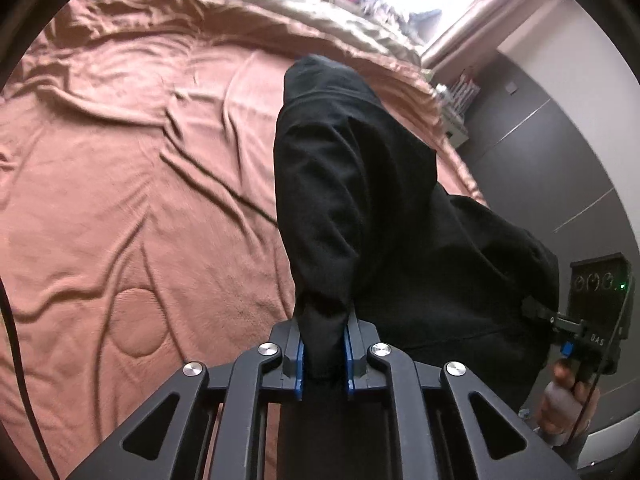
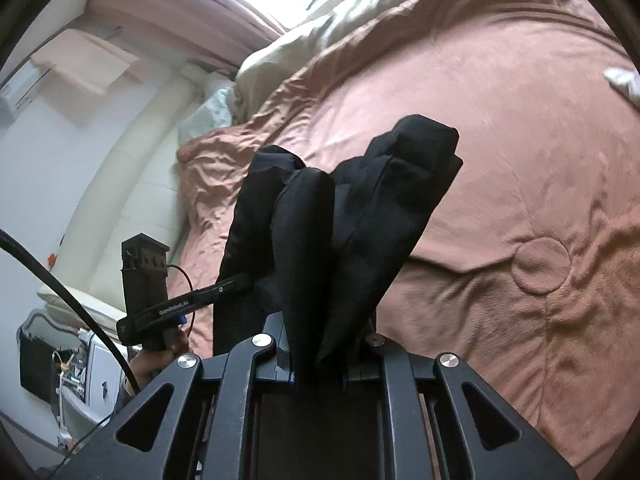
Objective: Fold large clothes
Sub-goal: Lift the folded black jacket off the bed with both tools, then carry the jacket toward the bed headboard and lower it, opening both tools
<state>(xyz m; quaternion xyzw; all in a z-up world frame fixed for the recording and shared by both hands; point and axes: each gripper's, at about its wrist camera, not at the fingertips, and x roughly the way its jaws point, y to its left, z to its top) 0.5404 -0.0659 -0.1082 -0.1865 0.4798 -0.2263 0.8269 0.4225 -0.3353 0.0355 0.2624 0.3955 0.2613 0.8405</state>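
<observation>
A large black garment (image 1: 360,200) hangs bunched in the air above the bed, held by both grippers. My left gripper (image 1: 324,354) is shut on a fold of it between blue pads (image 1: 301,364). My right gripper (image 2: 318,376) is shut on another thick fold of the garment (image 2: 352,216), which rises in several lobes and hides the fingertips. In the left wrist view the right gripper (image 1: 538,308) bites the garment's right edge. In the right wrist view the left gripper (image 2: 240,282) bites its left edge.
A wrinkled rust-brown quilt (image 1: 140,200) covers the bed below, also in the right wrist view (image 2: 520,160), with a beige blanket (image 1: 320,16) at the far end. Grey wall panels (image 1: 560,152) stand right. A cream headboard (image 2: 132,184) and cluttered stand (image 2: 72,368) lie left.
</observation>
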